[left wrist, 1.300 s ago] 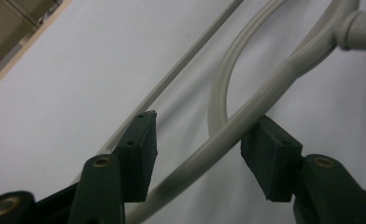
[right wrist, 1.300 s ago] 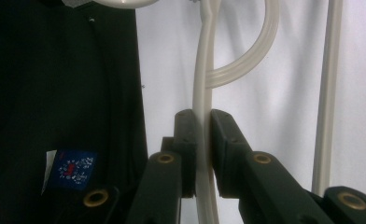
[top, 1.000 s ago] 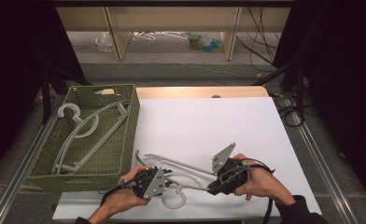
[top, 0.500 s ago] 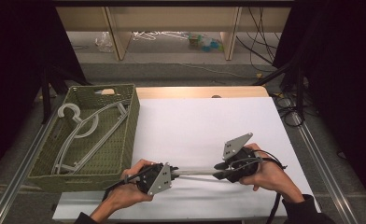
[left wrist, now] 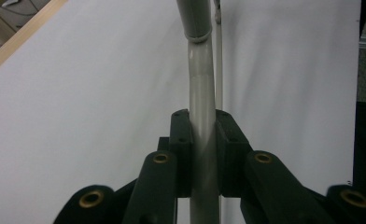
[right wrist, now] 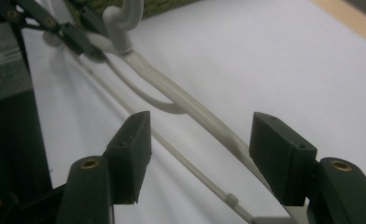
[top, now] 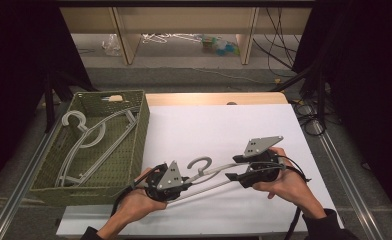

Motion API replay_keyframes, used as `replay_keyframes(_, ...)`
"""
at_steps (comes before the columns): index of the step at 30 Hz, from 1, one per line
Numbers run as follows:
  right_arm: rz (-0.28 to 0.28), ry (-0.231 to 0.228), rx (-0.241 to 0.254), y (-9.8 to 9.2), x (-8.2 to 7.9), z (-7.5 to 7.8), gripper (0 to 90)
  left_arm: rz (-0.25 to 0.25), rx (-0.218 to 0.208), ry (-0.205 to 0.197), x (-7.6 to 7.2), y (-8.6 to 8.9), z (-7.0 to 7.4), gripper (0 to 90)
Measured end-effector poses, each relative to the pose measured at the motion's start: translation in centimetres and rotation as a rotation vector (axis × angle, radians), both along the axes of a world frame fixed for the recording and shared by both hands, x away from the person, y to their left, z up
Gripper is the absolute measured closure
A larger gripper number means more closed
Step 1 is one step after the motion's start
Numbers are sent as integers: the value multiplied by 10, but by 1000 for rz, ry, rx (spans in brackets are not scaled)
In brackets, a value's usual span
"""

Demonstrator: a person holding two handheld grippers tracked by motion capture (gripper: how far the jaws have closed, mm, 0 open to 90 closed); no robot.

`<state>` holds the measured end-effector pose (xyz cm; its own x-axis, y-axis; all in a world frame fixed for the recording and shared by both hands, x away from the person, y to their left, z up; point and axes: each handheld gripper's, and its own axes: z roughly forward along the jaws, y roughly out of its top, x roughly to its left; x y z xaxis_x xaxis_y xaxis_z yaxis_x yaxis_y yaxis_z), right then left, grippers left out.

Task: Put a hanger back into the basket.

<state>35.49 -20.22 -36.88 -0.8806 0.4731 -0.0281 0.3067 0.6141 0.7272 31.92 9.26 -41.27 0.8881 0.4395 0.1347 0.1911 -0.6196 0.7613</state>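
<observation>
Nearest me, my left claw (top: 184, 187) is clamped tight on one arm of the grey hanger (top: 211, 172), its pads pinching the tube in the left gripper view (left wrist: 202, 140). To the right, my right claw (top: 234, 168) has just been opening; its jaws stand spread with the hanger's other arm (right wrist: 209, 123) running between them, pads clear of it. The hanger hangs lifted just above the white surface (top: 224, 125), hook up. Farther left, the green basket (top: 141, 125) holds another hanger (top: 91, 137).
</observation>
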Motion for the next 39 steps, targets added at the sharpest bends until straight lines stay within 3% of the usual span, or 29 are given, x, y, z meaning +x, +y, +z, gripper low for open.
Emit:
replay_keyframes(5, -44, -12, 64, -3, -2, 5, 366, 63, -56, 67, 2, 13, 6, 790)
replay_keyframes(15, -101, -59, 200, -6, -22, -6, 306, 144, -140, 109, 2, 38, 22, 790)
replay_keyframes(26, -96, -35, 217, -10, -36, -24, 284, 190, -266, 116, -5, 61, 50, 790)
replay_keyframes(39, -104, -46, 230, -13, -39, -35, 252, 217, -343, 101, 0, 88, 92, 790)
